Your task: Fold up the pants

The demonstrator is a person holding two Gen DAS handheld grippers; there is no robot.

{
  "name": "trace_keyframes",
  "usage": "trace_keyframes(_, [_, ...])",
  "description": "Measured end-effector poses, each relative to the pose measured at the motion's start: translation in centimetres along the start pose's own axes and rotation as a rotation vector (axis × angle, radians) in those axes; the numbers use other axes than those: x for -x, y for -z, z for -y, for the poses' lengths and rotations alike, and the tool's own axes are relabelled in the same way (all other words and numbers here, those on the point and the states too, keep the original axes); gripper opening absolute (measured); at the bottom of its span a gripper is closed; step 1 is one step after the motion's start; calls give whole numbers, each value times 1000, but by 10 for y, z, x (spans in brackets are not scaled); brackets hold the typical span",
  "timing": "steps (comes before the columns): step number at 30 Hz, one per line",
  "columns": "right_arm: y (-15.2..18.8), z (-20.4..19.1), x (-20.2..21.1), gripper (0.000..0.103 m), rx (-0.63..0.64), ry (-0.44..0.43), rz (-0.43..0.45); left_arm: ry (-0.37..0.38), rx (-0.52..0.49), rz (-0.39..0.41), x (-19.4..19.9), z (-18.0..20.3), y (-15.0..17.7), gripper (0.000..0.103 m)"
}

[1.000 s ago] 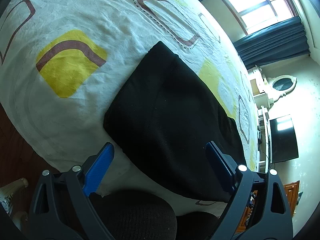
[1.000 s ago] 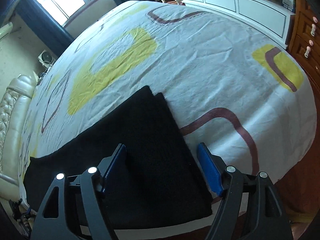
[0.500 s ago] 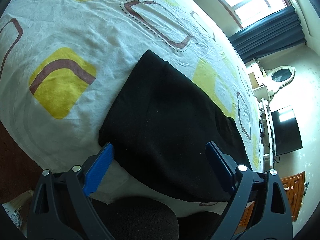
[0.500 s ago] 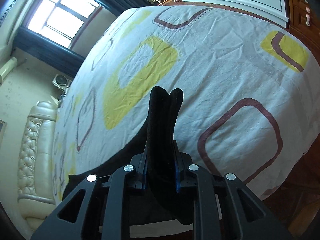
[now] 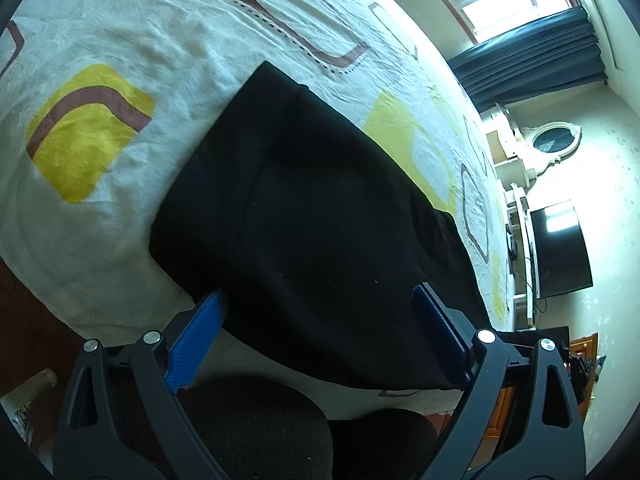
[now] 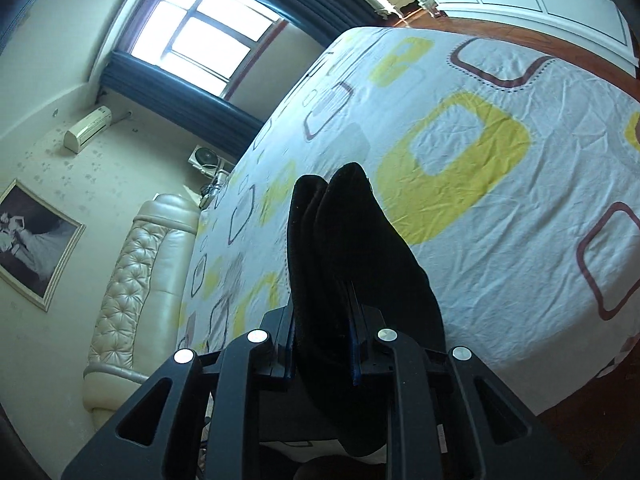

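Lifted off the bed since a second ago, one end of the pants now stands up between the fingers of the right gripper, which have just been closing; back then they stood spread over the cloth as it lay flat. They now pinch a bunched double layer of black fabric, raised well above the bed, with the headboard and window behind.

From the left wrist view, the rest of the pants lies flat along the near edge of the bed, already folded to a long dark band. The left gripper hovers over the near hem with its fingers spread wide, one at the outer corner of the cloth and one over its middle, gripping nothing. It has barely shifted.

The fabric looks soft, fairly thick and limp: it droops either side of the pinch and will sag wherever it is unsupported. It seems light enough for one gripper, and grippy rather than slick. Layers may slide apart, so a hold should take all thicknesses at a corner or hem edge, deep in the fingers. I judge the fold will carry the lifted end over toward the other end; the left could well pin the resting end near the bed's edge.
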State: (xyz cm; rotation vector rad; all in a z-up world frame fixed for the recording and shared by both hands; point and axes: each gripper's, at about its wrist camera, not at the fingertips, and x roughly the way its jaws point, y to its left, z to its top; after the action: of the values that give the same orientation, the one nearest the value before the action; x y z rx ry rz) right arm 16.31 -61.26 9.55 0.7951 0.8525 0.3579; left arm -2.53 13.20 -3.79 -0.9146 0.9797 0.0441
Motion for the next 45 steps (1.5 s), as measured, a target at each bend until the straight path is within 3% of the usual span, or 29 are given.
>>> trace_keyframes(4, [22,-50,-34,20,69,-17,-55,10,-23,-5,-1,9,5,93])
trace_keyframes(12, [85,-111,-125,20,184,19,-190,-74,-107,77,5,25,8,100])
trace_keyframes(24, [184,-138,-245,20,285,130,-350,-86,-89,88,4,24,5,100])
trace_keyframes(35, [226,-143,-283,24,355,259,-359,-90,-107,78,2,27,6,100])
trace_keyframes(45, [232,-158,-298,23,343,317,-262,-88,-114,62,-3,28,6,100])
